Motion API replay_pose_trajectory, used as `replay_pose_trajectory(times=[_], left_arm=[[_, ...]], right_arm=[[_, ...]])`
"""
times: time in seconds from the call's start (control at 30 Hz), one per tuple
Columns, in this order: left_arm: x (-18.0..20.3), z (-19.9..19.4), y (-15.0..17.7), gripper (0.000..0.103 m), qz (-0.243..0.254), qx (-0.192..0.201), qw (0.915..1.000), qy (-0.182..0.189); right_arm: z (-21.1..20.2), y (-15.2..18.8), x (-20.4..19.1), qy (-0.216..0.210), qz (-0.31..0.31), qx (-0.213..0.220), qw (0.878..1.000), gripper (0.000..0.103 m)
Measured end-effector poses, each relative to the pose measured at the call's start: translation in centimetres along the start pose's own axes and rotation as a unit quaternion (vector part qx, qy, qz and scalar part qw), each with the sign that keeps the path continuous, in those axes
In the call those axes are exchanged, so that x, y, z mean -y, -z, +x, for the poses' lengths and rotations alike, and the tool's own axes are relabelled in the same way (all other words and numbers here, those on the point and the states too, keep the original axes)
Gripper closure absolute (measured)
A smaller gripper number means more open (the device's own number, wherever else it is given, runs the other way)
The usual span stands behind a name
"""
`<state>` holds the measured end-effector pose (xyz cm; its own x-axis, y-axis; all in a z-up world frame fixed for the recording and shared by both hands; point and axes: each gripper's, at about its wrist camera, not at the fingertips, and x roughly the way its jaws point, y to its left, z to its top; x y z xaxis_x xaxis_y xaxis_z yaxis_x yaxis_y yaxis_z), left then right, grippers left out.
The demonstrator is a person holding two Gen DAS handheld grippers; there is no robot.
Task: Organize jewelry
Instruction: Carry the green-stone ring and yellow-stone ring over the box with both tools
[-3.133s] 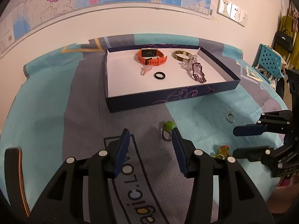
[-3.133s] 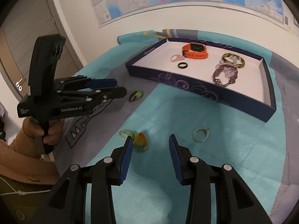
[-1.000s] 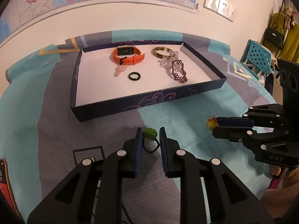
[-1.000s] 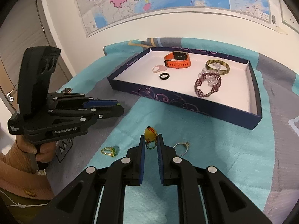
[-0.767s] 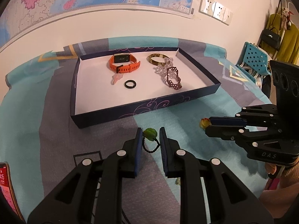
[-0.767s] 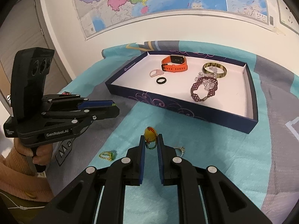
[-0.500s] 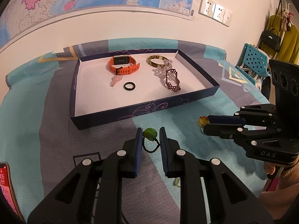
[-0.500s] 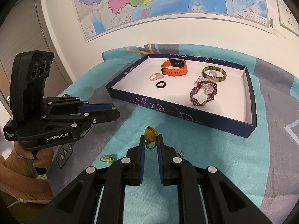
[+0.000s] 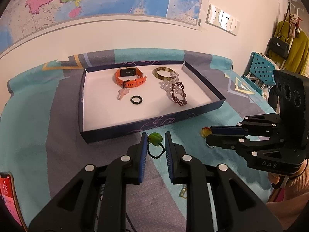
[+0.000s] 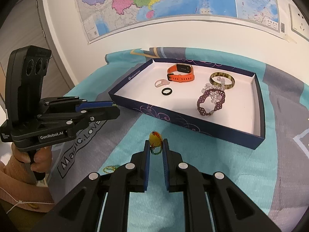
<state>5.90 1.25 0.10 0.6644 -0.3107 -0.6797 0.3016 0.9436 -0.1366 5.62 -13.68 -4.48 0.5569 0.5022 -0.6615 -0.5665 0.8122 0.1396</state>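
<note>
Jewelry lay partly in the tray [image 9: 152, 124] and partly outside it. Left gripper [image 9: 155, 138] pinched a green ring [image 9: 155, 137] between its blue pads, and the dark band of this ring hung down between the fingers. It was held above the cloth [image 9: 38, 135], just before the near wall of the tray. Right gripper [image 10: 156, 142] was pressed almost together on a yellow ring [image 10: 154, 136], whose beaded band showed below the stone between the fingers; in the left view the same ring [image 9: 204, 131] stuck out at the tip of that gripper [image 9: 209, 135], also above the cloth and near the tray's front edge.

Inside the tray were an orange watch [image 9: 129, 77], a pink ring [image 9: 122, 93], a black ring [image 9: 136, 99], a bangle [image 9: 164, 73], a clear bead bracelet [image 9: 167, 84] and a purple bracelet [image 9: 179, 93], which touched the clear one. One more small ring [image 10: 110, 168] with green and yellow beads lay on the cloth, left of the right gripper. A phone [image 9: 7, 195] with a red screen was at the left edge. A hand [image 10: 34, 154] in a tan sleeve held the left gripper's handle
</note>
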Motion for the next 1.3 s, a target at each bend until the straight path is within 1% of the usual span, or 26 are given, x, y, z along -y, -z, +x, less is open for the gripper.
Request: replay_pose_trajectory(times=[0.4,0.8,1.0,1.07,1.3], left_arm=[[-0.5,0.1,-1.5,0.084,0.004,0.012,0.9999,-0.003],[-1.1,1.5,-3.8,0.084,0.006,0.016,0.9998,-0.013],[-1.1,2.7,-4.7,0.084,0.008,0.011,0.9997,-0.02],[-1.1,3.1,-4.9,0.084,0.007,0.009,0.9997,-0.021],[-1.3,4.7,-5.4,0.084,0.001,-0.003,0.9997,-0.026]], right_arm=[[0.1,-1.1,0.5,0.009,-0.002,0.006,1.0,0.092],[0.5,-3.5,1.9,0.022,-0.004,0.023,0.999,0.092],[1.3,-4.5,2.7,0.027,-0.001,0.025,0.999,0.092],[1.7,-4.9,3.1,0.021,0.006,0.023,1.0,0.092],[3.0,-5.8,4.4,0.03,0.017,0.018,0.999,0.092]])
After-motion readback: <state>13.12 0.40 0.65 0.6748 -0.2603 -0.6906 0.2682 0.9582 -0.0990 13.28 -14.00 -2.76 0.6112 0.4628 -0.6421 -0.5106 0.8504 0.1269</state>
